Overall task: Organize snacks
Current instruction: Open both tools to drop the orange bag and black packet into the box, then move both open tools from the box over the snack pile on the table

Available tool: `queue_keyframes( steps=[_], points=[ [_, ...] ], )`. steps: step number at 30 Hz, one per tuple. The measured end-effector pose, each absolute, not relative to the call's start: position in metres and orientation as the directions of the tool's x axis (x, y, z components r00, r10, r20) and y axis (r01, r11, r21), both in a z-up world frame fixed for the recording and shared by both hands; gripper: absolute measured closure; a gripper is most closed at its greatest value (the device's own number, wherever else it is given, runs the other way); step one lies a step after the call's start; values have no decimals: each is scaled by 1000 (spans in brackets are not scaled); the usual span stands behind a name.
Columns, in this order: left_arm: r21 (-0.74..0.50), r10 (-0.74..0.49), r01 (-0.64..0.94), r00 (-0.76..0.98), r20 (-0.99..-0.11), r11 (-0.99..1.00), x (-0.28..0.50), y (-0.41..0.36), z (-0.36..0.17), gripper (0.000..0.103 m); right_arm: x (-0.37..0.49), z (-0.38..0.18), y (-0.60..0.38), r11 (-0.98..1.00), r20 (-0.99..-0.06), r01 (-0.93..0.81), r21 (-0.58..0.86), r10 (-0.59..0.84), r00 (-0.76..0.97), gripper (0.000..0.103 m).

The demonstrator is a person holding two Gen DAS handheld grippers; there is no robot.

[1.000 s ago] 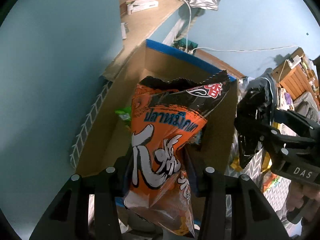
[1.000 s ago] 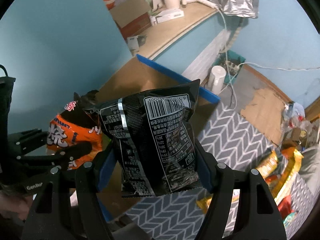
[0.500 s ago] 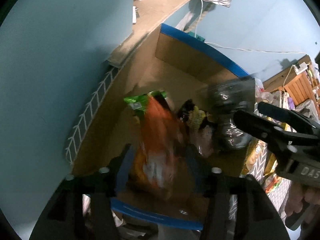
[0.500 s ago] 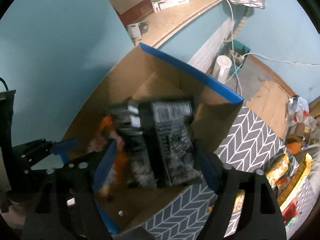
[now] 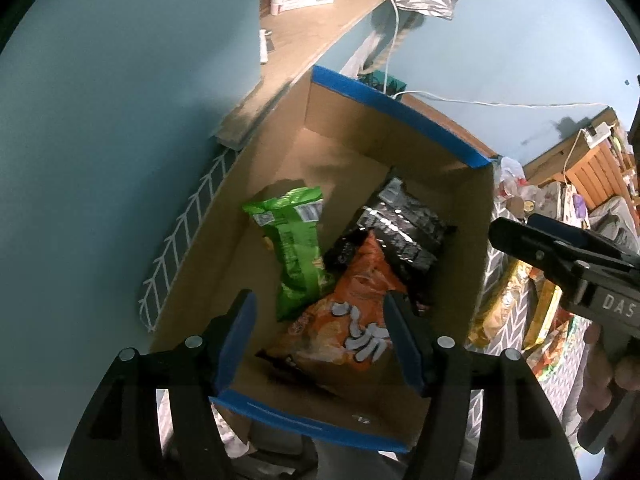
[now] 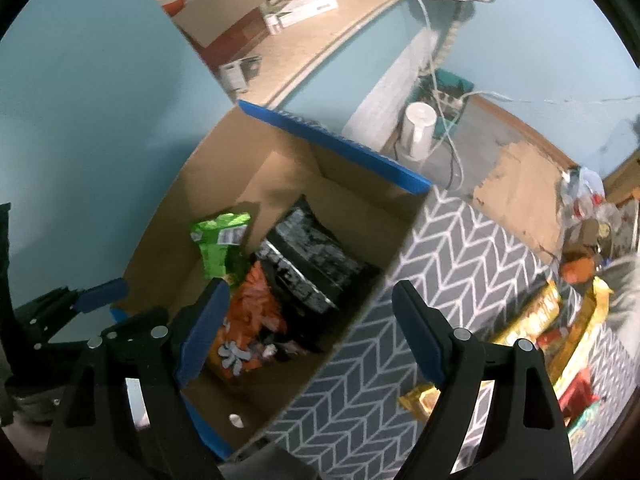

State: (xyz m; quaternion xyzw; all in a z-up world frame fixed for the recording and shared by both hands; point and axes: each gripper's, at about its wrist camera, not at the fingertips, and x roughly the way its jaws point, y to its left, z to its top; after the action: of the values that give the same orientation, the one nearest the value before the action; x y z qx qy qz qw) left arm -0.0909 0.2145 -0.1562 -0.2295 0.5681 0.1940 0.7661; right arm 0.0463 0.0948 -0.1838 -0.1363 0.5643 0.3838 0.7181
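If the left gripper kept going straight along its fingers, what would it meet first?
Most likely the orange bag lying in the box; the left gripper, jaws opening and empty, points down at it.

The only lettering that reads clearly is "DAS", in pale capitals on the black body of the right claw (image 5: 516, 236), seen from the left wrist view. White brush-style characters mark the orange snack bag (image 5: 352, 320) lying in the box beneath the left claw (image 5: 320, 332), but they cannot be made out. Print on the green bag (image 5: 296, 240) and black bag (image 5: 404, 232) is too small to read.
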Motion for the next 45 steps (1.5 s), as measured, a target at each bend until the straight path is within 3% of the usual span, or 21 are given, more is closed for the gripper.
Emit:
queue_keyframes(
  steps=[25, 45],
  points=[
    [-111, -2, -324, 318, -948, 940, -34, 132, -128, 33, 61, -166, -40, 842, -942, -525, 127, 268, 201, 19],
    [-97, -87, -27, 257, -962, 995, 34, 33, -146, 31, 63, -209, -203, 984, -975, -136, 112, 135, 174, 19]
  ],
)
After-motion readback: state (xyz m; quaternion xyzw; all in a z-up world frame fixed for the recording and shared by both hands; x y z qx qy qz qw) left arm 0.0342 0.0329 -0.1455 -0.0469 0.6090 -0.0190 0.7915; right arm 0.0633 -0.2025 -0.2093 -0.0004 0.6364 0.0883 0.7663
